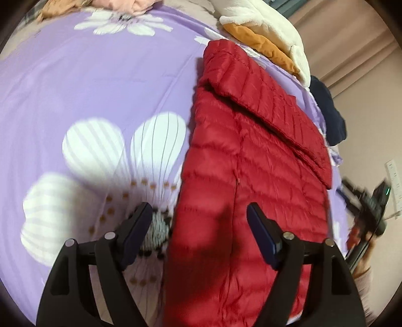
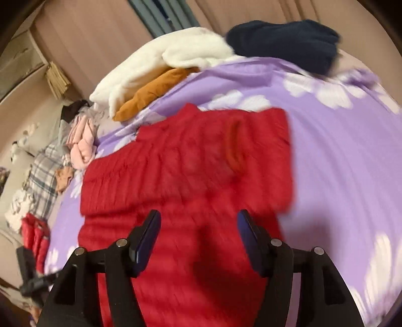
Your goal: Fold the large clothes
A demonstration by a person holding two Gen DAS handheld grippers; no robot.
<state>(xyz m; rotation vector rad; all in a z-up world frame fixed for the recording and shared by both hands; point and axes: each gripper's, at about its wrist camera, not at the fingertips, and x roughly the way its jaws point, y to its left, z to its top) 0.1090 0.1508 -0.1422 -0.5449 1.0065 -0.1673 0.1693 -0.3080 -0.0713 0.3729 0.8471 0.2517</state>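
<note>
The red quilted jacket (image 1: 251, 161) lies flat on the purple flowered bedspread (image 1: 100, 88), toward the bed's edge where the curtain hangs; one side of it is folded over the body, the fold running as a long diagonal flap along the side nearest that edge, and a seam runs down its middle. In the right wrist view the jacket (image 2: 186, 171) is blurred, its collar end pointing toward the far edge of the bed. The left gripper (image 1: 199, 213) hovers above the jacket's near end, its jaws wide apart; one finger stands over a white printed flower, the other over the red fabric, and nothing is between them. The right gripper (image 2: 198, 221) also hangs above the jacket, jaws apart and empty; from the left wrist view it shows as a blurred dark shape (image 1: 366, 208) off the bed's edge. At the far corner of the bed lie a white fleece garment (image 1: 266, 22) on top of a mustard garment (image 1: 261, 42); a dark navy garment (image 1: 329, 110) sits just beside them at the edge. A pink garment (image 2: 83, 140) and a plaid cloth (image 2: 42, 176) are heaped along the opposite edge, well apart from the jacket.
</note>
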